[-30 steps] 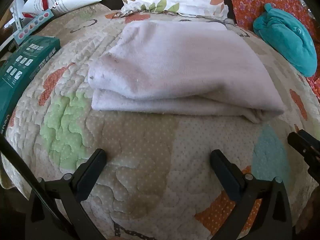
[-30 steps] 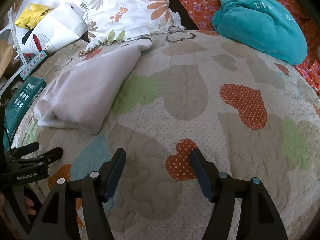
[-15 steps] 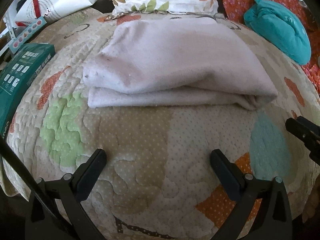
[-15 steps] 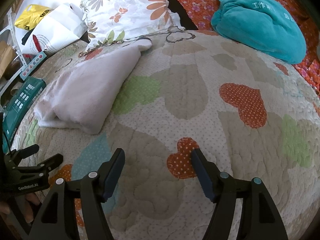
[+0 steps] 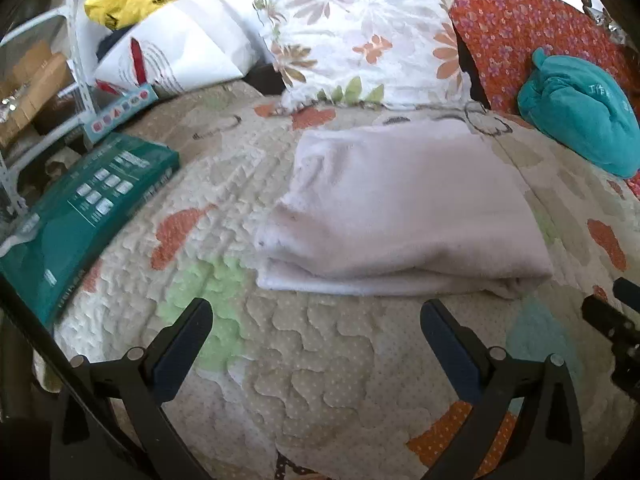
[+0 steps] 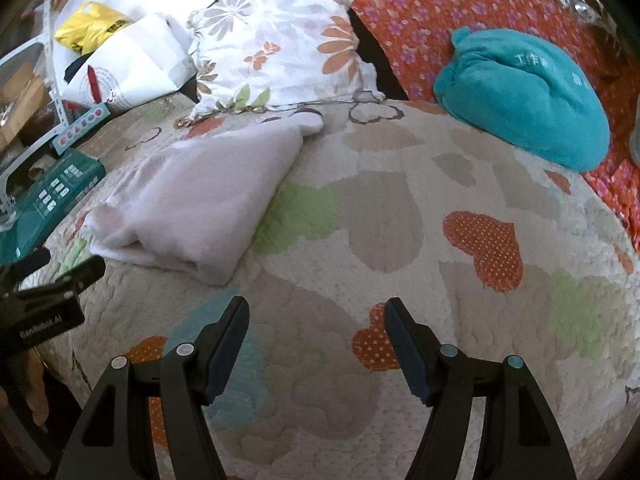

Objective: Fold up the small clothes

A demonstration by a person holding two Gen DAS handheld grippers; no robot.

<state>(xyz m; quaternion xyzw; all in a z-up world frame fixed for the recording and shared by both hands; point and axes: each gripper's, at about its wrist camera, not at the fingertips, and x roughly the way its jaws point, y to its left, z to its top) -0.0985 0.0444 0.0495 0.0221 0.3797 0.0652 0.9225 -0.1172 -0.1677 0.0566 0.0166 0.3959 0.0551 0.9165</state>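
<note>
the folded white cloth (image 5: 404,216) lies on the quilted bed (image 5: 320,360), long axis across, just ahead of the left claw (image 5: 316,320), nearer than the right claw (image 6: 316,316); both wide, empty.

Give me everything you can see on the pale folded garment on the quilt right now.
The folded garment is a pale pinkish-white, soft, fleecy-looking cloth, doubled into a flat, roughly rectangular stack with layered edges showing at its near side. It lies flat on the heart-patterned quilt, its far edge close to the floral pillow. Nothing grips it: the left gripper and the right gripper are both open, short of it.
</note>
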